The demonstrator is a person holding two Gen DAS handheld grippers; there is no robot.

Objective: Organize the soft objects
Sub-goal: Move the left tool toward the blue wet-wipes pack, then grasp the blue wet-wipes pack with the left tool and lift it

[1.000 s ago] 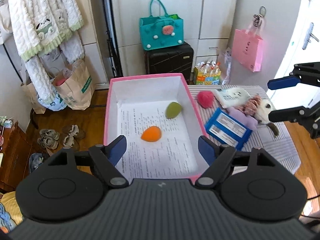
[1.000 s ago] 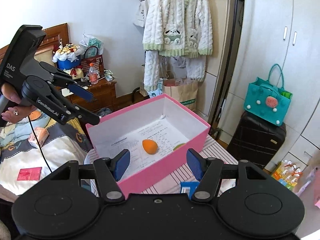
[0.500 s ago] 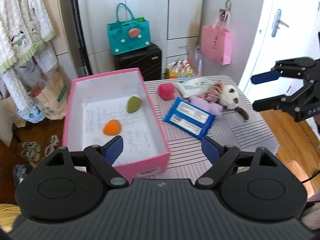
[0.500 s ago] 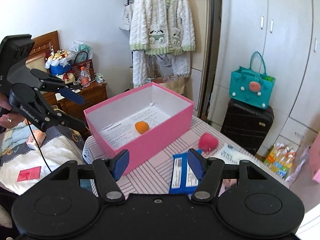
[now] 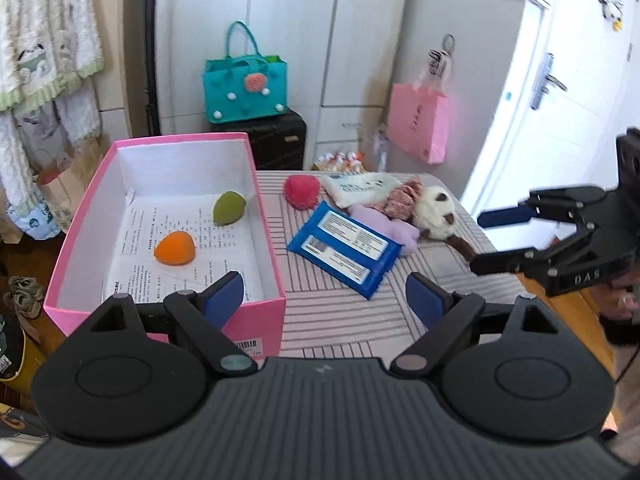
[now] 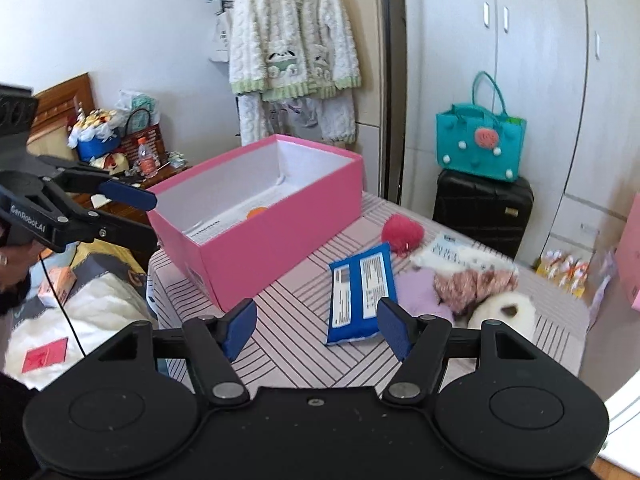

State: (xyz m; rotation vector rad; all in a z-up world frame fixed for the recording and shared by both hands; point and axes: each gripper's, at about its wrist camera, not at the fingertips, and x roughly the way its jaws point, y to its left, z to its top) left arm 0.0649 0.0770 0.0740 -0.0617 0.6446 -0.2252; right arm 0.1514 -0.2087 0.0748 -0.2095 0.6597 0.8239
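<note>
L gripper (image 5: 324,294) over striped table (image 5: 340,320), jaws wide, just been opening further, nothing between. R gripper (image 6: 316,328) open, empty, above blue rectangular wipes pack (image 6: 360,288). Orange soft egg (image 5: 175,248) + green soft egg (image 5: 229,208) inside pink cardboard box (image 5: 272,248). Red fuzzy ball (image 5: 301,192), white plush toy (image 5: 434,212) on table beside pack.

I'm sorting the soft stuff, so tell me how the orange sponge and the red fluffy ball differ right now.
The orange sponge lies inside the pink box on the printed paper; the red fluffy ball sits outside it on the striped table. The sponge looks smooth and egg-shaped; the ball looks fuzzy and rounder. Both are small and neither is held by a gripper.
</note>
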